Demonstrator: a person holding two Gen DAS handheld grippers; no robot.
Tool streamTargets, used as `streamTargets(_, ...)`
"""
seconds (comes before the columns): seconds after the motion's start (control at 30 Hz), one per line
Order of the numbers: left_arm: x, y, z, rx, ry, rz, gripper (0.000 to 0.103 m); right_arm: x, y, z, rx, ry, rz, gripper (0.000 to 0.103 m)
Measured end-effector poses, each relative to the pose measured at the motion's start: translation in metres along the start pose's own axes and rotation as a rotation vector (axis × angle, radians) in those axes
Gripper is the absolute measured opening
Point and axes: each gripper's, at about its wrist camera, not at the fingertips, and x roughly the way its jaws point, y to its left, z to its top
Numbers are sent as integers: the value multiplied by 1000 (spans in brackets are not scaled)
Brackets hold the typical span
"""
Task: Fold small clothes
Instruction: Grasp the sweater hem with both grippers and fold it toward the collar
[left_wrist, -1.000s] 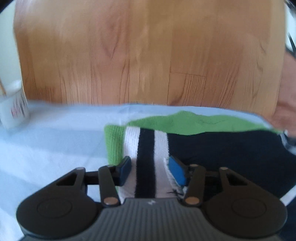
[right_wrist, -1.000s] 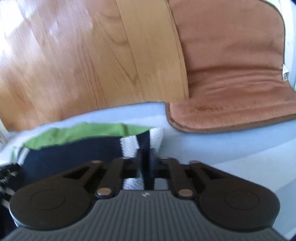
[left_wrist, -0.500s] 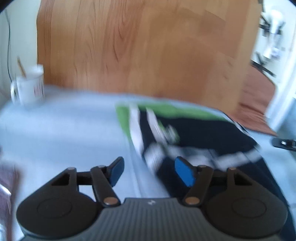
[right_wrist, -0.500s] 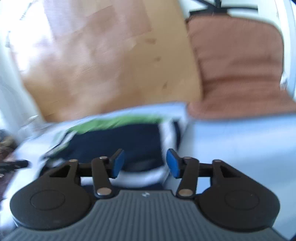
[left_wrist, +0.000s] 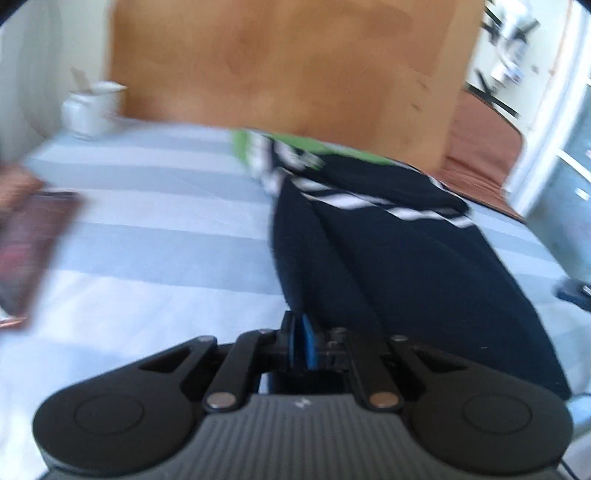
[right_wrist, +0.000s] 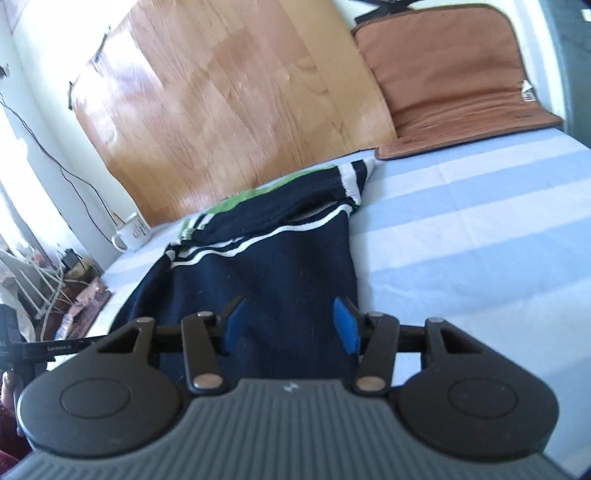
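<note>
A small navy sweater (left_wrist: 399, 258) with white stripes and a green far end lies on the blue-and-white striped sheet (left_wrist: 155, 206); its striped top part is folded back over the body. It also shows in the right wrist view (right_wrist: 273, 266). My left gripper (left_wrist: 299, 341) is shut on the sweater's near left edge. My right gripper (right_wrist: 290, 325) is open, its blue pads (right_wrist: 345, 325) apart over the sweater's near right part, holding nothing.
A white mug (left_wrist: 92, 110) stands at the far left by the wooden headboard (left_wrist: 280, 66); it also shows in the right wrist view (right_wrist: 133, 230). A brown cushion (right_wrist: 454, 81) leans at the far right. A dark reddish object (left_wrist: 26, 243) lies at the left edge. Cables and clutter (right_wrist: 55, 288) sit beyond the bed's left side.
Both grippers let go of the sweater's striped top end and drew back toward its near end. The left gripper has shut on the near left edge. The right gripper stays open.
</note>
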Motion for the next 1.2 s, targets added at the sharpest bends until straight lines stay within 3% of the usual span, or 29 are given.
streamTargets(0.07,-20,14,-7,-38,-9,39,7,-12,1,-11,5,-7,15,55)
streamTargets(0.13,-29,22,-13,-46,-3,146,14,-19,1,-21,10,7,23,55)
streamTargets(0.17,-31,25,-16,-52,10,140,18,-21,1,-25,10,12,21,55)
streamTargets(0.3,-35,28,-37,-101,73,31,62,-32,-3,-41,19,11,0,55)
streamTargets(0.43,-36,17,-55,-125,88,-37,71,-41,-15,-57,64,18,-22,55)
streamTargets(0.5,-37,14,-58,-141,99,-74,69,-42,-20,-64,85,32,-21,56)
streamTargets(0.57,-36,10,-61,-150,114,-109,53,-41,-24,-71,98,46,-14,56)
streamTargets(0.6,-35,7,-63,-145,115,-103,38,-39,-25,-75,99,51,-12,56)
streamTargets(0.63,-34,4,-65,-134,113,-79,13,-38,-26,-78,100,57,-12,56)
streamTargets(0.67,-33,2,-67,-125,112,-52,10,-36,-27,-81,107,61,-9,56)
streamTargets(0.73,-38,3,-70,-143,102,-42,9,-36,-27,-85,122,55,24,52)
streamTargets(0.8,-47,9,-73,-171,87,-25,9,-32,-24,-88,124,95,65,11)
streamTargets(1.0,-66,37,-69,-312,73,-102,9,-40,-21,-78,149,56,143,10)
streamTargets(1.2,-52,51,-8,-502,4,-264,9,-31,-21,-19,193,-18,224,10)
